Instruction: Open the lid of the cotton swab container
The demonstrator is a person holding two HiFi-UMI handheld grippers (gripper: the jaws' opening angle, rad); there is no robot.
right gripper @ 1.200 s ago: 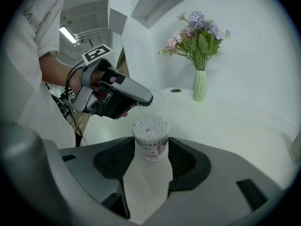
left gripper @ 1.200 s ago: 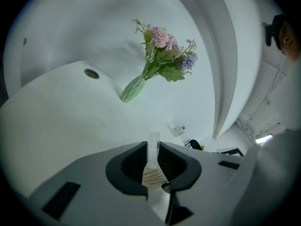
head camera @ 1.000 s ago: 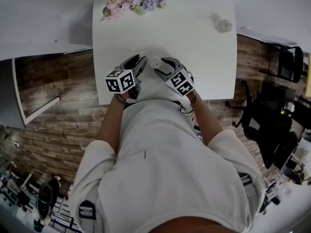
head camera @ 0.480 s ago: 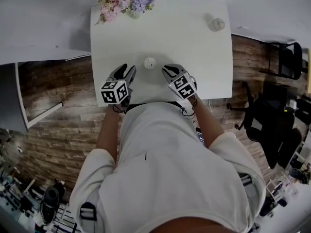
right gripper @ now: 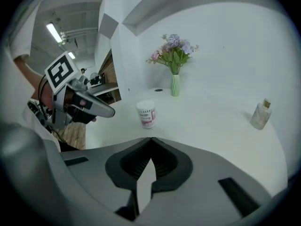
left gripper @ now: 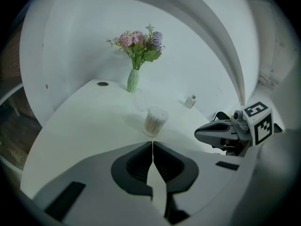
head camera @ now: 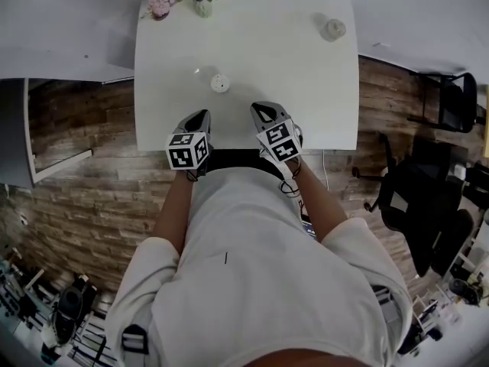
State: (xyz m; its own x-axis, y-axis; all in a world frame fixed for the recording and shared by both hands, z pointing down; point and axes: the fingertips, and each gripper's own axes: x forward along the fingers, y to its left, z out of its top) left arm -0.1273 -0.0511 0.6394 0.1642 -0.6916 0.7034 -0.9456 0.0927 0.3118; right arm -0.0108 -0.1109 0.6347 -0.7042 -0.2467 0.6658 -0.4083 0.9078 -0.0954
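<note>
Cotton swab container (right gripper: 146, 114) upright on table (head camera: 306, 90): small cylinder, white top, pink label. Left gripper (left gripper: 153, 142), right gripper (right gripper: 150, 139) clenched, jaws just closed on nothing.

Head view: high above person, faces steeply down. Table (head camera: 306, 90) at 12 o'clock, well below; torso fills 6 o'clock.

Left gripper view: low at table's near edge, faces along own jaws toward far wall. Cotton swab container (left gripper: 154, 121) near, 12 o'clock; right gripper (left gripper: 197, 133) at 3 o'clock.

Right gripper view: also low at near edge, same facing. Left gripper (right gripper: 112, 113) at 9 o'clock.

All 3 views share tabletop, cotton swab container, flower vase (right gripper: 175, 84), small bottle (right gripper: 260, 114).
</note>
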